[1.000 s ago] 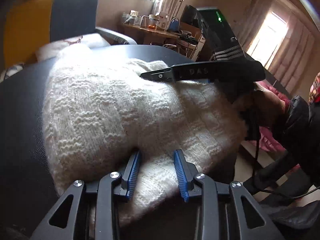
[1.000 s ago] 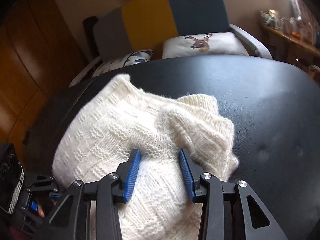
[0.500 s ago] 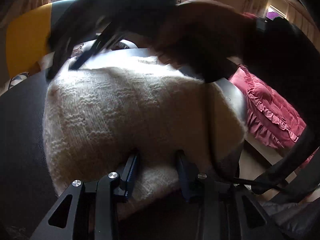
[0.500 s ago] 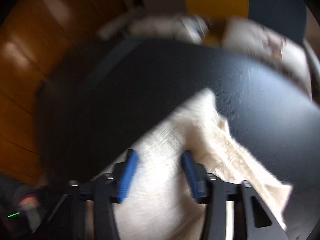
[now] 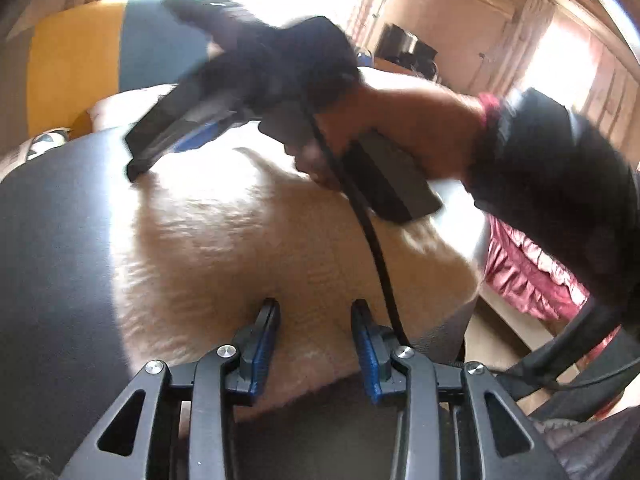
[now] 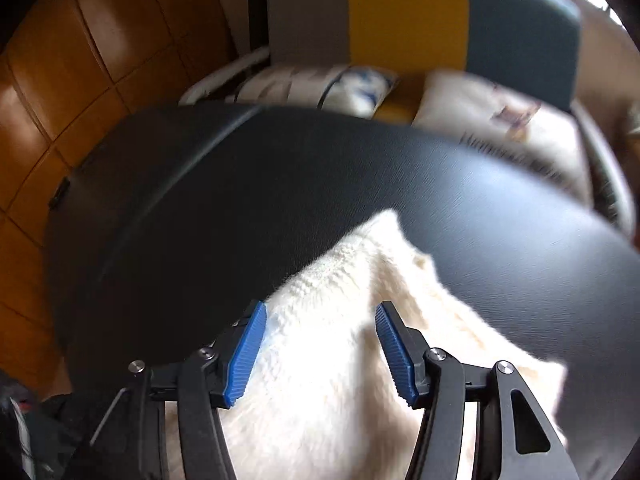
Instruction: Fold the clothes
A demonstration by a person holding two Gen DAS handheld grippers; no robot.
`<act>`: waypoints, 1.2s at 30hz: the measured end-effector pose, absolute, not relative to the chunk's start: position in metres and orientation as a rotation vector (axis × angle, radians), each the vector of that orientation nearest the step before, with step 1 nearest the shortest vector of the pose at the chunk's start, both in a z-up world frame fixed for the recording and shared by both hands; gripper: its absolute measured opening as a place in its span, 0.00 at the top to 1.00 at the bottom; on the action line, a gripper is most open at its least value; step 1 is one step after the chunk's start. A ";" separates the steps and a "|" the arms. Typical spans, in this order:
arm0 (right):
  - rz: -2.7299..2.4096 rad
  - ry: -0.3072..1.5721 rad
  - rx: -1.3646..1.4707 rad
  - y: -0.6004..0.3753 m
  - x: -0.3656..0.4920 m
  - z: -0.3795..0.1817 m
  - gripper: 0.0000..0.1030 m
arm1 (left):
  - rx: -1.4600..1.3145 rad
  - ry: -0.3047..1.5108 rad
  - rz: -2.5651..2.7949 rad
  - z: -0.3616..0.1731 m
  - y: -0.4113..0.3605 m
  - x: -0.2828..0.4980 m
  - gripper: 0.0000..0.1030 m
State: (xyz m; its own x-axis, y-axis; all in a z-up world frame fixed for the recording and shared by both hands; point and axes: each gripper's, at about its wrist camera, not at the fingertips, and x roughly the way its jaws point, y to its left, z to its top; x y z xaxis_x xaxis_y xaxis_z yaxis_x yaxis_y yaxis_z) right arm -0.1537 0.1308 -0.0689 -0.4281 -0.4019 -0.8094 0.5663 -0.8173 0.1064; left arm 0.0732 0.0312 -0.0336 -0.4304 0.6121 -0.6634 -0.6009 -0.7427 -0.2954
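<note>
One cream knitted sweater (image 5: 280,248) is lying on the dark table (image 5: 52,248), near its right edge. The left gripper (image 5: 315,312) is hovering with jaws spread over its near hem. The right gripper (image 6: 320,320), jaws also spread, and its hand (image 5: 404,128) are blurring across, hiding the sweater's far part. Two cushions (image 6: 500,128) are resting beyond the table.

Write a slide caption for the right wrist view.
Open right gripper over a cream knitted sweater on a black table.

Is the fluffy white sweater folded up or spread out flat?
Folded up: the white sweater lies as a thick bundle with layered edges on the black table.
</note>
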 end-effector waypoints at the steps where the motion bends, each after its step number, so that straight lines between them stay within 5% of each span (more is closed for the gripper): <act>1: -2.284 0.264 1.177 0.135 -0.144 -0.061 0.43 | -1.011 -0.022 2.198 -0.029 0.025 0.077 0.64; 6: -2.432 0.366 1.106 0.163 -0.091 -0.030 0.34 | -1.002 -0.024 2.304 -0.010 -0.008 0.092 0.64; 8: -2.437 0.364 1.137 0.176 -0.067 -0.033 0.20 | -1.040 -0.019 2.354 -0.010 -0.024 0.093 0.64; 15: -2.509 0.203 1.327 0.239 0.004 -0.099 0.18 | -1.220 -0.264 2.379 -0.016 -0.070 0.098 0.64; 20: -2.570 -0.127 1.273 0.280 0.033 -0.099 0.18 | -1.243 -0.254 2.385 -0.042 -0.067 0.074 0.64; 26: -2.565 -0.138 1.084 0.281 0.047 -0.052 0.17 | -1.235 -0.238 2.383 -0.053 -0.058 0.051 0.64; 31: -2.439 -0.482 1.080 0.302 0.017 -0.047 0.01 | -1.247 -0.419 2.226 -0.053 -0.065 0.018 0.62; 36: -2.346 -0.715 1.240 0.327 -0.014 -0.077 0.01 | -1.297 -0.629 2.059 -0.066 -0.069 -0.045 0.55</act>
State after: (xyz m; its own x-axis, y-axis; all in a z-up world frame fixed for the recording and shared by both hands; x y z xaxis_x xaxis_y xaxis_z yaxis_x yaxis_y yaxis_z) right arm -0.0136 0.3265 -0.0766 -0.5318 -0.5530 -0.6414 0.1012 -0.7935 0.6001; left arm -0.0447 -0.0691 -0.0659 -0.3274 0.7154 -0.6173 -0.2480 -0.6955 -0.6744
